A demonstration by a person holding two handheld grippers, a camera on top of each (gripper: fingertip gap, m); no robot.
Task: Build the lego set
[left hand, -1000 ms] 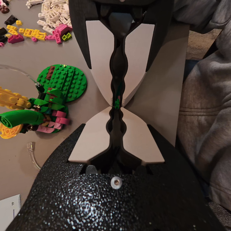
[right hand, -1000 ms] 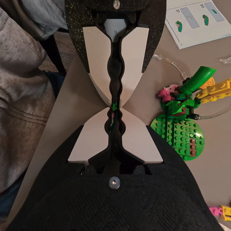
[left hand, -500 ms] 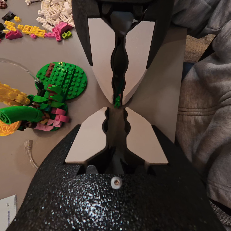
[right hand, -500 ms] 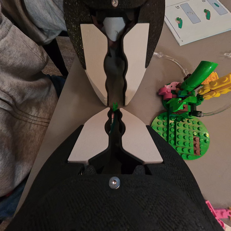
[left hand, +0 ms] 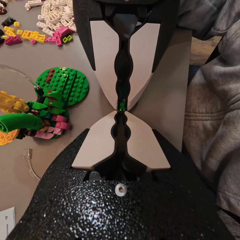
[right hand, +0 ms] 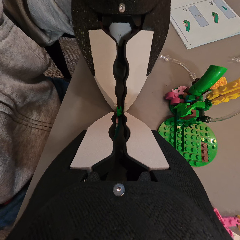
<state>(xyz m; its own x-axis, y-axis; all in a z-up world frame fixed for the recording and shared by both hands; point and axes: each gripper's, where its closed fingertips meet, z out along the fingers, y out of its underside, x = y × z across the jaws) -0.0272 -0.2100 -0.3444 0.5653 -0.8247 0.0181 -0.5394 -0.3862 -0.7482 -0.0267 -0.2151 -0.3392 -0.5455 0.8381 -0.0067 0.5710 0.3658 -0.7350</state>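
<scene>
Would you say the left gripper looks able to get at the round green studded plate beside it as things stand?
Probably, but not freely: the table between the left gripper and the round green studded plate is bare, yet its fingertips meet the right gripper's at a small green brick piece.

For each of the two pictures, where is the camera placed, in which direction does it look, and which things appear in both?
Left wrist view: sits on the left gripper, looks along its fingers at the opposing right gripper; round green studded brick plate on the left, a person's grey sleeve on the right.
Right wrist view: sits on the right gripper, faces back at the left gripper; plate on the right, grey garment on the left.
Shared: both grippers meet tip to tip around one small green brick piece, above the grey table.
</scene>
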